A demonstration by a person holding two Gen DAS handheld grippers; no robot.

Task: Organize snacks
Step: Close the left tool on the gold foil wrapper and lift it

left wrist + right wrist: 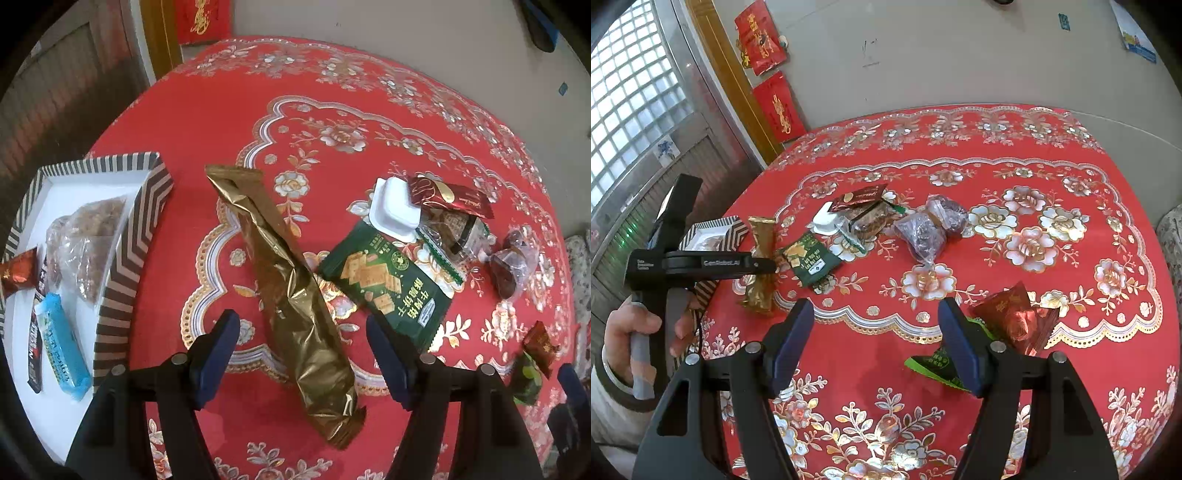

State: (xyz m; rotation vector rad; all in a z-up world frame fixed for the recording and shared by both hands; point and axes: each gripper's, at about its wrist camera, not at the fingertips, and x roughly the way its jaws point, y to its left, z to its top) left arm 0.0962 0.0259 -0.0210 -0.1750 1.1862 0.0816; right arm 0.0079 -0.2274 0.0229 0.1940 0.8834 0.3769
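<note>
A long gold packet (295, 291) lies on the red flowered tablecloth (207, 110). My left gripper (301, 321) hovers over it, open, one finger on each side and neither pad touching. A striped box (129, 258) at the left holds a clear bag of brown snacks (86, 243), a blue packet (62, 347) and a small red packet (18, 273). In the right wrist view my right gripper (875, 310) stands open over bare cloth. A red packet (1015, 317) and a small green packet (934, 363) lie by its right finger, which partly hides the green one.
A green cracker packet (388, 284), a white cup (395, 210), a dark red packet (447, 195) and plastic-wrapped dark snacks (513, 262) lie mid-table. A hand (628, 332) holds the left gripper (768, 264) over the gold packet (761, 254). Wall and door frame stand behind.
</note>
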